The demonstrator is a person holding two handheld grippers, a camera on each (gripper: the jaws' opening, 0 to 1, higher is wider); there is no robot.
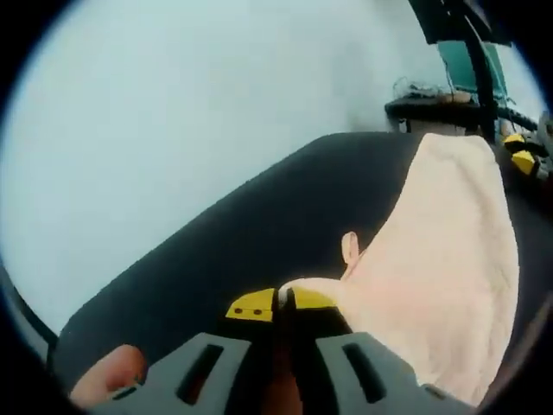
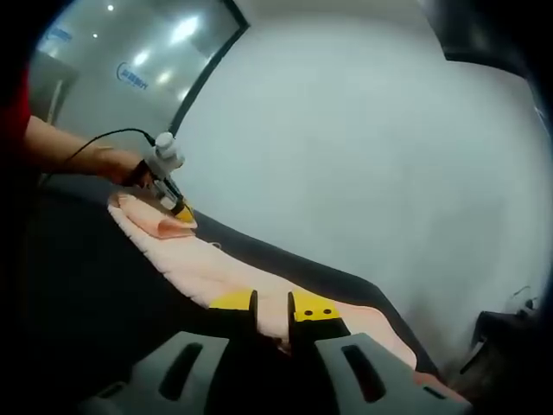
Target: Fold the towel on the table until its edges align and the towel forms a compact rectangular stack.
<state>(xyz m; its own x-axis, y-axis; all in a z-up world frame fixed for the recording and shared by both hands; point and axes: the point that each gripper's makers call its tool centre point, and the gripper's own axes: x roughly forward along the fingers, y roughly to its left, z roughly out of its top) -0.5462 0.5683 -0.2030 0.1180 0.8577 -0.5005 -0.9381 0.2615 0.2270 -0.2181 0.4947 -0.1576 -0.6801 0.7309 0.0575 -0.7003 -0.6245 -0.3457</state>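
The left claw (image 1: 281, 304) is seen at the bottom of the left gripper view with its yellow tips almost shut, and one corner of the pale towel (image 1: 445, 277) is pinched between them. From that corner the towel is spread away to the right and upward across the dark tabletop (image 1: 259, 233), and a small tag (image 1: 350, 248) is seen sticking up just past the tips. At the far end of the towel, the yellow tips of the right claw (image 1: 522, 154) can be made out. In the right gripper view, the right claw (image 2: 271, 309) is also closed to a thin gap, and the near end of the towel (image 2: 212, 264) is held at its tips. From there the towel is stretched in one long strip up and to the left, and the left claw (image 2: 180, 211) is found at the other end, held by a person's hand (image 2: 117, 162). So the towel's long line is run straight from one claw to the other, with one end gripped by each. Neither claw is nearer to the middle. It is judged that the next fold will be made by bringing one held end over toward the other, so that the edges are matched.
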